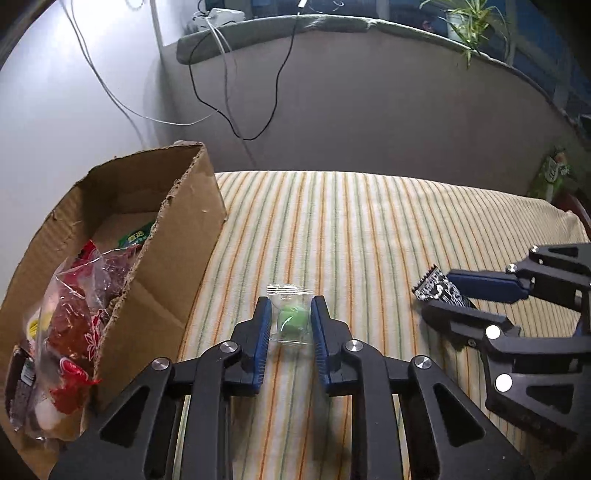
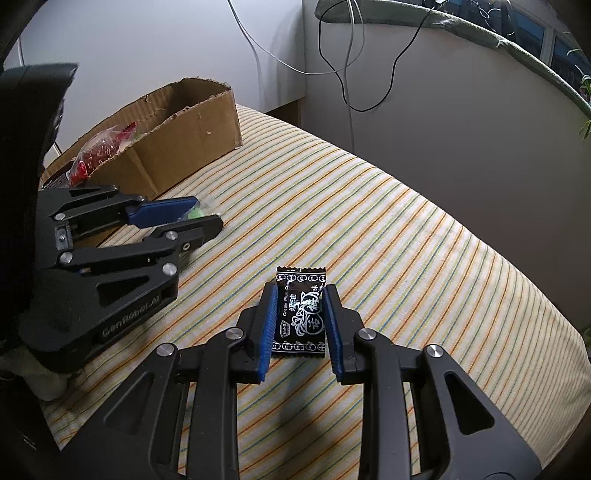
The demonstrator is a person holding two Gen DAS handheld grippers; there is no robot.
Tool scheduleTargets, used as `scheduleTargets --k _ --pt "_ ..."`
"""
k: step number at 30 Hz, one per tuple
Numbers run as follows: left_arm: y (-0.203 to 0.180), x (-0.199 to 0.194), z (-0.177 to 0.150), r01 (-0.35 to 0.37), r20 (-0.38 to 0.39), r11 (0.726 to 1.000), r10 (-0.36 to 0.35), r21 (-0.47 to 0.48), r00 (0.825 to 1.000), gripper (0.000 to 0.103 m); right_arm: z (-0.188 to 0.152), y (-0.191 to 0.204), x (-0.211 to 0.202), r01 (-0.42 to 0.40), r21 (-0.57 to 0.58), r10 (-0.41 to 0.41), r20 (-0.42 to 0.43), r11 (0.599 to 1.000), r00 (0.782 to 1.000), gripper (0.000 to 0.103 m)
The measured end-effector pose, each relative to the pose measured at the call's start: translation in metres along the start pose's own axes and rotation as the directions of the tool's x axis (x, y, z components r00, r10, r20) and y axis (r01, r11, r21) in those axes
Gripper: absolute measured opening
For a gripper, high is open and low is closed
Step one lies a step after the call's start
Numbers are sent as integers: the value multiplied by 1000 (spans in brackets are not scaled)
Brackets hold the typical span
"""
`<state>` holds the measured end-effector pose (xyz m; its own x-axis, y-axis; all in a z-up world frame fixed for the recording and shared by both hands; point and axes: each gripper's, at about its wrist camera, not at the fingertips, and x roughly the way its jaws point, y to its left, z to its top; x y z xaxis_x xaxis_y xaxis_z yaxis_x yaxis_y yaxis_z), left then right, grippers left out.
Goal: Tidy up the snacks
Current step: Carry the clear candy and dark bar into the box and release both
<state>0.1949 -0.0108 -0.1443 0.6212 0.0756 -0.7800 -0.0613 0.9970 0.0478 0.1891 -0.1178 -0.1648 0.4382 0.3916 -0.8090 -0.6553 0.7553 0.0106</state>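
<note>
A green candy in a clear wrapper (image 1: 291,318) lies on the striped cloth between the fingers of my left gripper (image 1: 290,306), whose pads touch the wrapper's sides; from the right wrist view the green candy (image 2: 195,213) shows between the left gripper's fingers (image 2: 177,208). A black plum candy packet (image 2: 300,314) lies between the pads of my right gripper (image 2: 300,295), which close on its edges. In the left wrist view the black packet (image 1: 439,290) sits between the right gripper's fingers (image 1: 484,286). A cardboard box (image 1: 177,236) at the left holds several snack bags (image 1: 74,314).
The striped cloth (image 1: 369,229) covers a cushioned surface that drops off at the far and right edges. A grey wall with dangling cables (image 1: 258,92) is behind. A potted plant (image 1: 465,22) stands on the ledge. A green packet (image 1: 552,177) lies at the far right.
</note>
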Motion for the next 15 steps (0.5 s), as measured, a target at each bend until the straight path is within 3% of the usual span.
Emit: scheduleTargets --k 7,15 --pt "3 -26 -19 55 10 998 -55 -1 998 20 2 2 -7 24 16 -24 13 1000 1000 25" --pt "18 -67 -23 118 88 993 -115 -22 989 20 10 17 -39 48 16 -48 44 999 998 25"
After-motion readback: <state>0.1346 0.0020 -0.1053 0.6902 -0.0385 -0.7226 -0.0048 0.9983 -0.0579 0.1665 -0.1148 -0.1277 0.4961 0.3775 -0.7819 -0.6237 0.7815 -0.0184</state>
